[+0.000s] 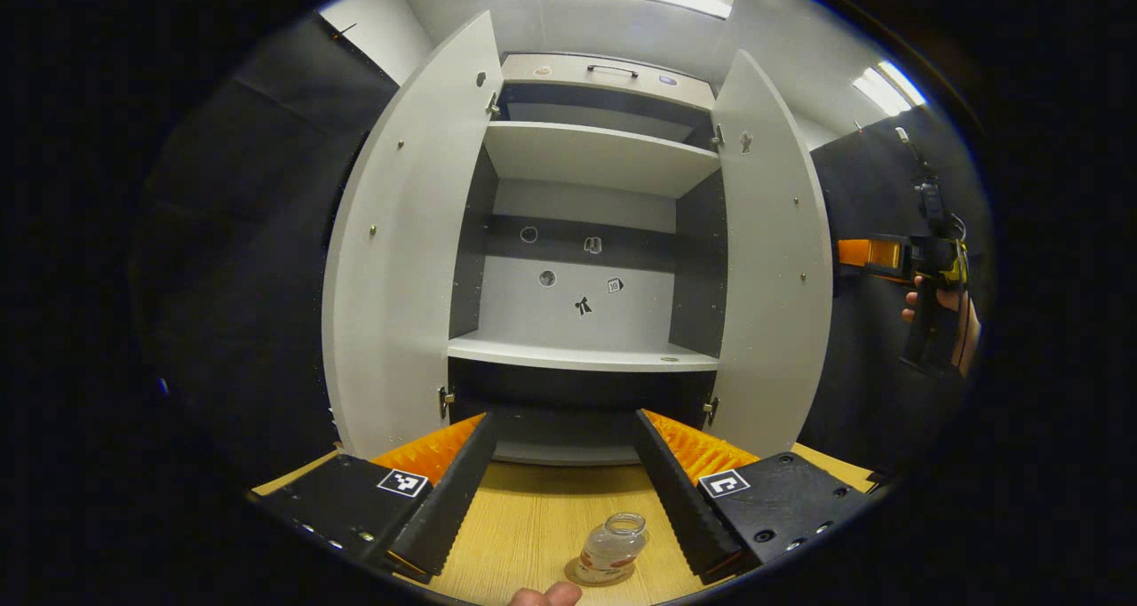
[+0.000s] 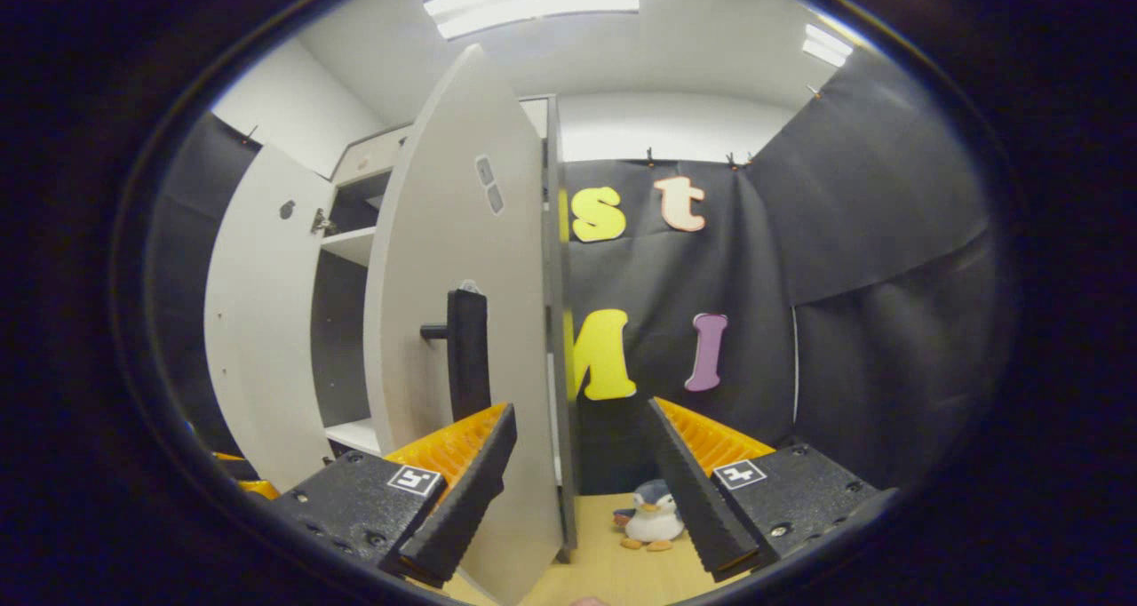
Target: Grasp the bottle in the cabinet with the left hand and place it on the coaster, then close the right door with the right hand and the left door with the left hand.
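Note:
A small clear bottle (image 1: 613, 548) with a pale label stands upright on the wooden table (image 1: 524, 517), on what looks like a dark round coaster (image 1: 576, 576). My left gripper (image 1: 564, 421) is open above it, the bottle low between the fingers and untouched. Ahead, the cabinet (image 1: 586, 259) has both doors wide open and bare shelves. My right gripper (image 2: 579, 408) is open at the right door (image 2: 444, 259), whose free edge stands in the gap between the fingers, beside its black handle (image 2: 468, 366). The right gripper (image 1: 924, 259), held in a hand, also shows past the right door (image 1: 773, 268).
The left door (image 1: 400, 251) swings out to the left of the shelves. A penguin plush toy (image 2: 653, 517) sits on the table by the black cloth wall, right of the right door. A person's fingertip (image 1: 546, 595) shows at the table's near edge.

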